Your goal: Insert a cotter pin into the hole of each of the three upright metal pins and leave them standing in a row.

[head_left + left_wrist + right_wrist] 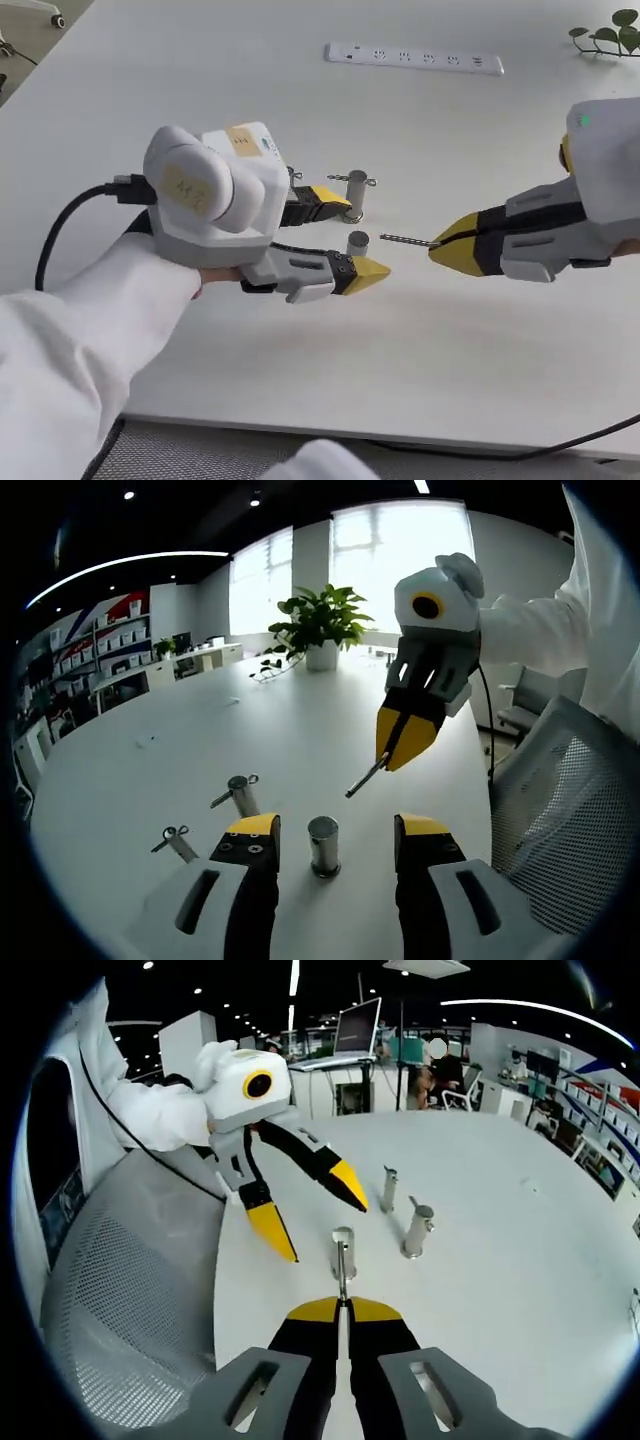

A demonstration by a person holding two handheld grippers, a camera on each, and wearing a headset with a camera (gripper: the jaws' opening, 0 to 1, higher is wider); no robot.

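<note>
A person is holding two grey grippers with yellow-tipped jaws over a white table (300, 350). The left gripper (358, 232) is hovering with its jaws spread wide on either side of a short upright silver metal pin (357, 243), touching neither side. The right gripper (440, 243) is pinching a thin steel cotter pin (408, 240) between its closed tips, pointing it sideways at the top of that pin; its free end is sitting just beside the pin, not yet inside. In the left gripper view, two more upright metal pins (240, 796) (181, 843) are standing to one side in a row, each with a cotter pin already through its top. A white power strip (414, 58) is lying at the table's far edge.
</note>
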